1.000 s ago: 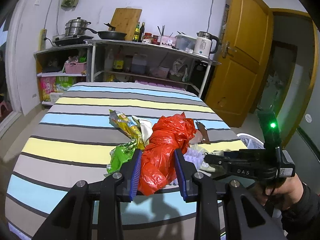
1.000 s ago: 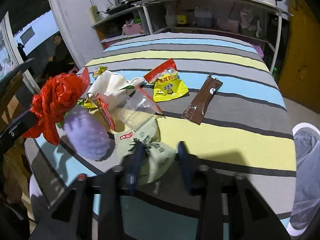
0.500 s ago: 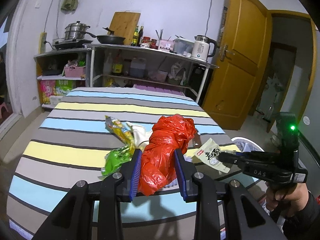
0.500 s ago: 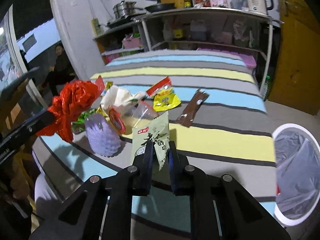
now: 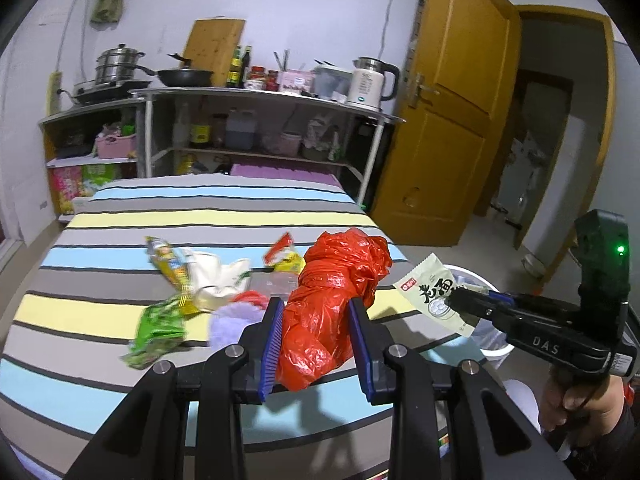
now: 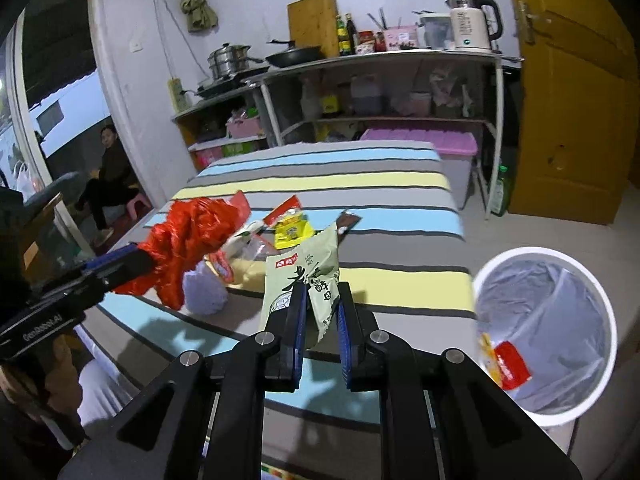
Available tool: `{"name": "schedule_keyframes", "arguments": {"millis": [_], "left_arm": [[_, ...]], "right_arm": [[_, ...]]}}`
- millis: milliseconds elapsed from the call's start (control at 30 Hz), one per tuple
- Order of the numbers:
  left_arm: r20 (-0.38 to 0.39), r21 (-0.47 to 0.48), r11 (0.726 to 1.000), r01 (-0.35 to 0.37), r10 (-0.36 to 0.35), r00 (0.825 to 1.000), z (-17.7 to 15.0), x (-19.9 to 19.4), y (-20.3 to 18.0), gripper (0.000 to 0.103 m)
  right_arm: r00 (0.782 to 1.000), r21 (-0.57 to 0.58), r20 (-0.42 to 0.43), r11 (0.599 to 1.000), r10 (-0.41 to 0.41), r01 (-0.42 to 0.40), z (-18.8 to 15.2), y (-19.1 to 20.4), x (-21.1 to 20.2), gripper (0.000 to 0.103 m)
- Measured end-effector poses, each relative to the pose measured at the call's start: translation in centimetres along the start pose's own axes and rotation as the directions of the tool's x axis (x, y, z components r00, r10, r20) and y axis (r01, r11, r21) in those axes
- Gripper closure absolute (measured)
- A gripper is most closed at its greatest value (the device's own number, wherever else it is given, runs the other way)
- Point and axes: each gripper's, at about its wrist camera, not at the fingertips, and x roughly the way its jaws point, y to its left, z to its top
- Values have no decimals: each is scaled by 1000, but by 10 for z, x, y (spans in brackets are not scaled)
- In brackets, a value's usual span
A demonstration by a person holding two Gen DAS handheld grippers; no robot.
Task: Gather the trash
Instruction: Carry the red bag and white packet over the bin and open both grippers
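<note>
Jaws of right gripper (image 6: 318,322) pinched on pale green packet (image 6: 306,276), long axis upright between the pads, lifted clear of striped bench (image 6: 400,276). White bin (image 6: 560,412) just to the right and lower: nearer this arm, so short swing rightward, then release. Jaws of left gripper (image 5: 316,340) clamped on red plastic bag (image 5: 332,300), farther from the bin, second in line. Loose wrappers beyond, on the bench.

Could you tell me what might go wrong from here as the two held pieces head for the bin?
The right gripper pinches the pale green packet only near its lower edge, so it may slip before reaching the white bin. The red plastic bag in the left gripper bulges loosely and could brush the wrappers on the striped table.
</note>
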Motion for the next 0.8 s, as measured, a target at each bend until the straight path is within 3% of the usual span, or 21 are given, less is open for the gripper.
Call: {"name": "schedule_keyframes", "arguments": {"millis": [800], "left_arm": [[-63, 134, 974, 182, -175, 983, 26, 70, -107, 71]], "right_arm": [[980, 161, 53, 970, -192, 182, -8, -105, -51, 88]]}}
